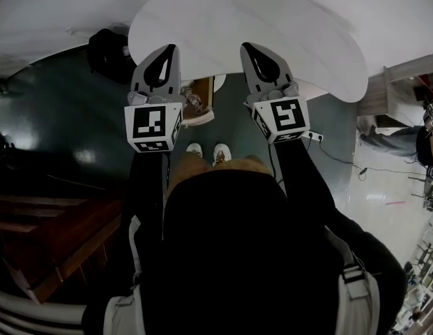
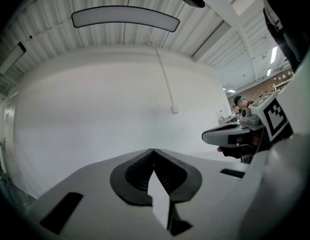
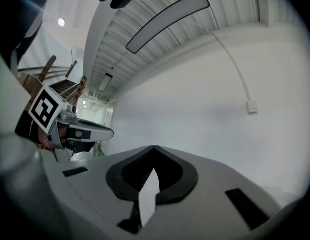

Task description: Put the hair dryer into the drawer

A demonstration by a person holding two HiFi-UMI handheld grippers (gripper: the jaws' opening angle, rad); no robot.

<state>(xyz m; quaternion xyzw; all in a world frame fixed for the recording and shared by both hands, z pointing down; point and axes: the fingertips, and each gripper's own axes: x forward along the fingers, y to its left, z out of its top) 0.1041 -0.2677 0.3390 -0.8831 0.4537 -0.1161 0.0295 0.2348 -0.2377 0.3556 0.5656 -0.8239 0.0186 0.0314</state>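
Side by side: left gripper [image 1: 171, 49] and right gripper [image 1: 245, 47], fingers [image 2: 135, 176] closed, empty; pale round counter [image 1: 237, 16], apparently, just ahead.

- Head view: mounted on the person's head, facing steeply down. The left gripper [image 1: 172, 48] and right gripper [image 1: 245, 46] are close below; a white table [image 1: 272, 19] lies beyond.
- Left gripper view: rides the left gripper, faces roughly level along its jaws toward a white wall [image 2: 95, 99].
- Right gripper view: rides the right gripper, faces the same wall.
- Shared by both gripper views: wall, wall box [image 2: 174, 109], ceiling light panel [image 2: 126, 18]. Each shows the other gripper at its edge.
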